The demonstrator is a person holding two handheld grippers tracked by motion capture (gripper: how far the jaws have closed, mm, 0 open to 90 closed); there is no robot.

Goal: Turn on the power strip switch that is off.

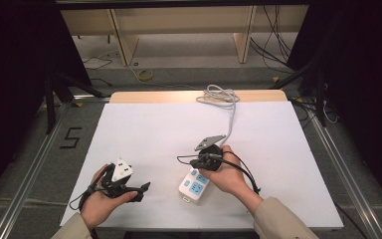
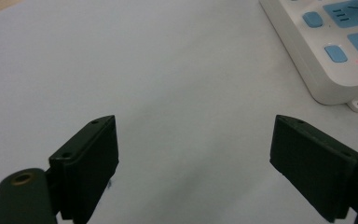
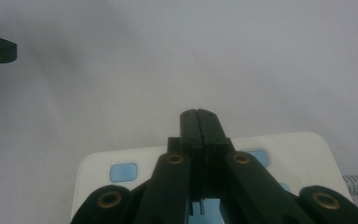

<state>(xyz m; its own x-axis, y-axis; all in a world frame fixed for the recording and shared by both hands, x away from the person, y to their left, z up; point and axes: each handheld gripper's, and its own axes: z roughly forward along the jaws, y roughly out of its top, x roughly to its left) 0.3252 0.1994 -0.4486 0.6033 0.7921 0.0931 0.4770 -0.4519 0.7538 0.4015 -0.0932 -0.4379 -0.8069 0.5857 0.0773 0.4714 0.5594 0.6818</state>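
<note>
White table [image 1: 144, 129], right gripper [image 3: 199, 116] jaws together hiding power strip [image 3: 307, 154] middle, left gripper [image 2: 196, 154] jaws apart.

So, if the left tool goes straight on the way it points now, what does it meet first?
Probably nothing soon: the open left tool faces bare white table surface. The white plastic power strip with blue sockets lies off to one side, though depth is unclear.

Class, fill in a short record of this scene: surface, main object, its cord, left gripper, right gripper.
surface: white table
main object: white power strip with blue sockets, lying flat
cord: grey cable running to the table's far edge, coiled there
left gripper: open, nothing between its fingers, beside the strip
right gripper: shut, fingers together above the strip
</note>
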